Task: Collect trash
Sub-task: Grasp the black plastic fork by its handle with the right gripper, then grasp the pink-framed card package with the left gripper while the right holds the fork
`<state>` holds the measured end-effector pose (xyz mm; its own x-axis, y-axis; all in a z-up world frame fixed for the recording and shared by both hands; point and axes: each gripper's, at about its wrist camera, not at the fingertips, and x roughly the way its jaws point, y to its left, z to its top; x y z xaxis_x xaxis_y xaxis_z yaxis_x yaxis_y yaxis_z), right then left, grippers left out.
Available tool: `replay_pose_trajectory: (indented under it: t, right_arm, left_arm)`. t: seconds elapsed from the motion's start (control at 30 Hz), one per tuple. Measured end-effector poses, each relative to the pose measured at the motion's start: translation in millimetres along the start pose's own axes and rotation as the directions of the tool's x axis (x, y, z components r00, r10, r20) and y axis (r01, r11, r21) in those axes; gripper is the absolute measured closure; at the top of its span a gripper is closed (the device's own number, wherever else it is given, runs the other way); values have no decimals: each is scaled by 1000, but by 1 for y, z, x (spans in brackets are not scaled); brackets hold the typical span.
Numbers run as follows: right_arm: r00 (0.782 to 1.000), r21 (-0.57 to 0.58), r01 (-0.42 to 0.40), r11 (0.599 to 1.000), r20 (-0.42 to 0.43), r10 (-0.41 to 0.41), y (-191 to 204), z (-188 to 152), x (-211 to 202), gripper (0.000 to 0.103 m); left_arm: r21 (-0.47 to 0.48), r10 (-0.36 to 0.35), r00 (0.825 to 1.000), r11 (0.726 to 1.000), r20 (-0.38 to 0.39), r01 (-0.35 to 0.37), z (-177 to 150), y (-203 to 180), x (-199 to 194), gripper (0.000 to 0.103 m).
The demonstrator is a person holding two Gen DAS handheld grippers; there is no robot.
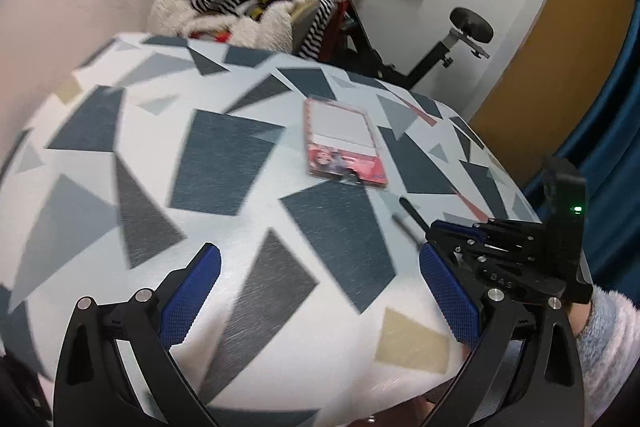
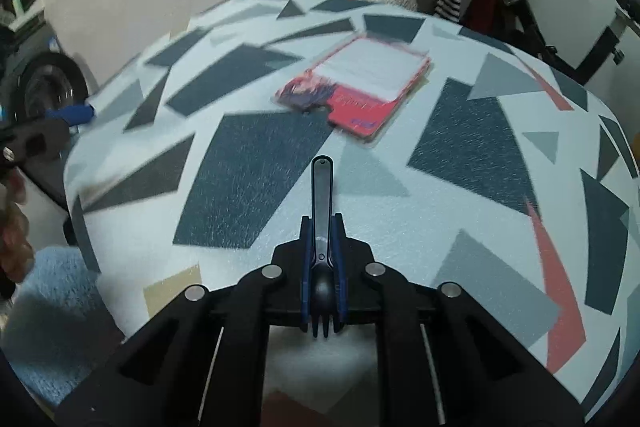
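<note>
The right gripper (image 2: 322,267) is clamped on a dark plastic spork (image 2: 322,211), its 2 blue pads (image 2: 340,251) pressing the neck, tines toward the camera and handle jutting forward over the patterned table (image 2: 460,235). The left gripper (image 1: 320,291) hangs wide apart and empty just beside it. Farther out a red packet (image 2: 360,83) lies flat on the table, well apart from both. The step looks like the pickup of 1 piece of trash; next calls for lifting the spork clear and carrying it to a bin, none in view.
</note>
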<state>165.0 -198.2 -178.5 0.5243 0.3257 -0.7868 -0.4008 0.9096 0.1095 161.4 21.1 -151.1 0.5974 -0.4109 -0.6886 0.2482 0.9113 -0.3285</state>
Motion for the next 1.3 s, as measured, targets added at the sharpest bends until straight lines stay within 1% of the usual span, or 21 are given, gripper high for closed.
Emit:
replay_pose_trajectory:
  t: [0.07,0.13,0.17,0.2,0.23,0.33,0.43,0.53,0.67,0.73,0.8,0.93,1.0,1.03,1.13,1.3]
  right_arm:
    - [1000,24,1,1000,24,-2,-9,4,-7,90]
    - [999,42,12,999,46,-14,-19,6,-14,90]
    - [999,47,14,999,50,-17,-22,7,-16,90]
    - [998,54,17,998,56,-20,-25,8,-18,90]
    - [998,65,19,998,62,-23,-30,9,-20,90]
    - [997,95,21,995,75,-28,-45,10,-25,90]
    - [996,112,27,993,81,-36,-57,11,-27,90]
    - [995,142,31,989,88,-44,-74,11,-28,90]
    - [994,173,30,984,94,-47,-89,10,-28,90]
    - [994,183,26,983,97,-44,-95,11,-28,90]
    - [994,192,22,981,100,-42,-100,11,-28,90]
    - [994,211,12,977,106,-35,-108,11,-27,90]
    - [994,215,11,976,105,-34,-109,11,-26,90]
    - [994,217,10,976,104,-34,-110,11,-25,90]
    - [994,220,8,975,105,-32,-109,10,-26,90]
    - [993,219,3,976,112,-28,-104,7,-33,90]
  left_arm:
    - [11,-15,1000,1000,-16,15,10,-8,17,6]
    - [51,-10,999,999,-44,12,21,-20,37,6]
    - [77,7,998,997,-61,-2,26,-27,48,6]
    - [112,41,997,993,-62,-34,35,-36,60,6]
    - [141,61,996,989,-61,-52,42,-43,71,6]
    - [193,86,994,979,-74,-71,65,-59,101,6]
    - [195,138,983,974,-118,-114,89,-65,139,6]
    - [181,168,976,973,-138,-142,108,-64,166,6]
    - [194,185,967,969,-176,-150,123,-66,198,6]
    - [187,203,960,968,-193,-167,127,-65,210,6]
    - [162,222,953,968,-205,-190,132,-59,219,6]
    - [119,228,943,972,-243,-204,134,-50,234,6]
    - [122,231,945,971,-233,-208,134,-49,234,6]
    - [129,233,945,970,-229,-207,134,-50,234,9]
    - [154,240,944,966,-226,-209,130,-53,228,9]
    - [167,223,949,968,-221,-189,122,-55,206,9]
